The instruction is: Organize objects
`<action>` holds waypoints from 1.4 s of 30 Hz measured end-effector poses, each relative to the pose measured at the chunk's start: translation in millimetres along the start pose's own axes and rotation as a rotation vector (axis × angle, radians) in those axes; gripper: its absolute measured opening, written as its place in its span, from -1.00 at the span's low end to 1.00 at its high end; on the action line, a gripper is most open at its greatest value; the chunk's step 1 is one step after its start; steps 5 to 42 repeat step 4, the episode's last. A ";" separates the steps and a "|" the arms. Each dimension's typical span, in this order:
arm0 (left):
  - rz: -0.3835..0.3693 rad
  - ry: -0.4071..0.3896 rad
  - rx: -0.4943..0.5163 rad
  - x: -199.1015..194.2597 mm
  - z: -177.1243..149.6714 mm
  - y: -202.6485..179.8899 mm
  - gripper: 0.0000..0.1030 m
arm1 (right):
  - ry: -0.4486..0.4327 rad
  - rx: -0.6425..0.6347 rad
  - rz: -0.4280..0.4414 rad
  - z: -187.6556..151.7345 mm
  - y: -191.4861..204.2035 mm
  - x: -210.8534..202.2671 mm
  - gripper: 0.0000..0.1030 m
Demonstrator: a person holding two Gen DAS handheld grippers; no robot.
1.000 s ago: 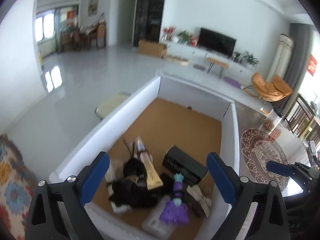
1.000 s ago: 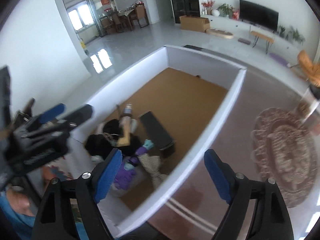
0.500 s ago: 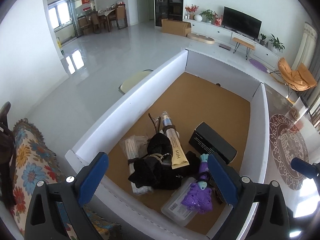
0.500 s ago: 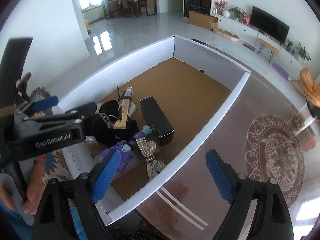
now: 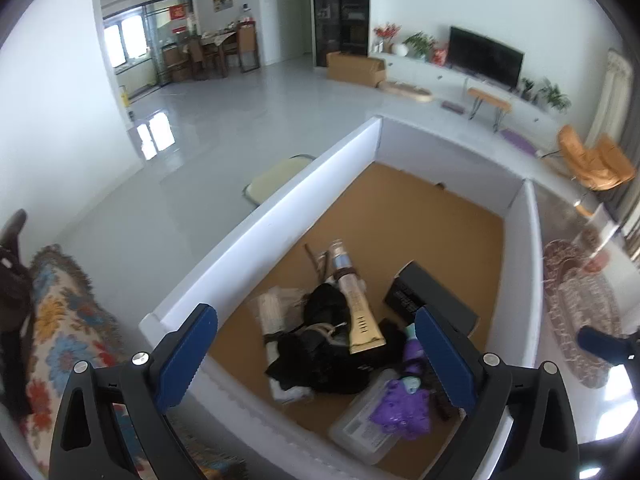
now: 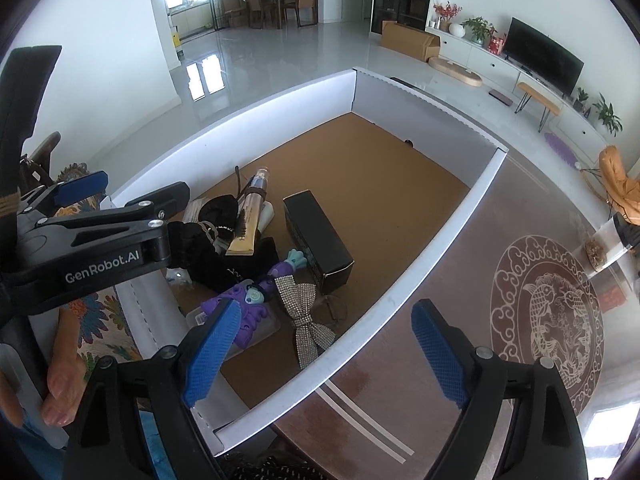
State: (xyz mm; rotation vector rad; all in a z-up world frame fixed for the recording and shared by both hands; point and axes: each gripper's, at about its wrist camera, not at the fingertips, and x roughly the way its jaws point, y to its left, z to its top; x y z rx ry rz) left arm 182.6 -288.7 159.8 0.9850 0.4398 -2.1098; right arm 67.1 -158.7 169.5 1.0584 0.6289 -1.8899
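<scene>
A white-walled box (image 5: 256, 236) (image 6: 452, 216) with a brown floor holds a heap of items at its near end: a black rectangular box (image 5: 430, 304) (image 6: 318, 236), a gold tube (image 5: 358, 312) (image 6: 248, 220), black fabric (image 5: 320, 348) (image 6: 208, 248), a purple toy (image 5: 404, 396) (image 6: 248, 300) on a clear plastic case (image 5: 360, 428), and a glittery bow (image 6: 306, 316). My left gripper (image 5: 316, 356) is open above the heap, holding nothing. My right gripper (image 6: 328, 344) is open over the box's right wall, empty.
The box sits on a brown table with a round ornamental pattern (image 6: 548, 308). A patterned cushion (image 5: 60, 320) lies left of the box. A clear jar (image 6: 600, 244) stands at the table's right. The far half of the box floor (image 6: 392, 168) is bare.
Both grippers have pulled back and risen, so more of the box and heap shows. The items in the box have not moved. Both grippers stay open.
</scene>
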 end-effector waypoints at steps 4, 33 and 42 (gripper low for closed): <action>-0.005 -0.078 -0.047 -12.5 0.0 6.9 0.95 | -0.002 -0.002 0.003 -0.7 1.8 0.6 0.70; -0.005 -0.078 -0.047 -12.5 0.0 6.9 0.95 | -0.002 -0.002 0.003 -0.7 1.8 0.6 0.70; -0.005 -0.078 -0.047 -12.5 0.0 6.9 0.95 | -0.002 -0.002 0.003 -0.7 1.8 0.6 0.70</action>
